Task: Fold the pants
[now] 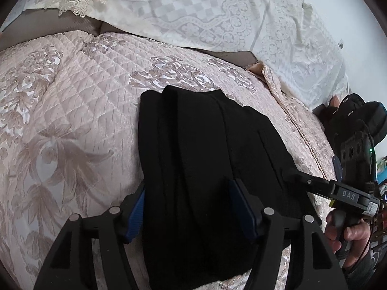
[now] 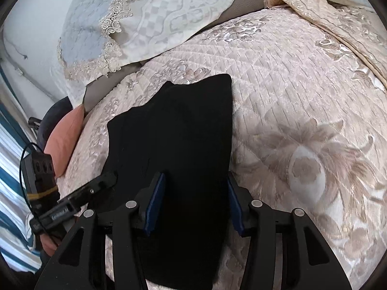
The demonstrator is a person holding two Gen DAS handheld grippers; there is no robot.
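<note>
Black pants (image 1: 205, 154) lie folded lengthwise on a pink quilted bedspread (image 1: 72, 120). My left gripper (image 1: 188, 207) is open, its blue pads either side of the near end of the pants, just above the cloth. My right gripper (image 2: 193, 200) is open too, hovering over the same near end of the pants (image 2: 179, 133). Each gripper shows in the other's view: the right gripper (image 1: 297, 176) reaches in from the right with its tip on the pants' edge, and the left gripper (image 2: 106, 181) from the left. Neither holds cloth.
White lace-trimmed pillows (image 1: 193, 12) lie at the head of the bed. A pink cushion (image 2: 65, 140) sits at the bed's left edge. A striped blue and white cloth (image 2: 12, 205) hangs at the far left. A hand (image 1: 348, 236) holds the right gripper's handle.
</note>
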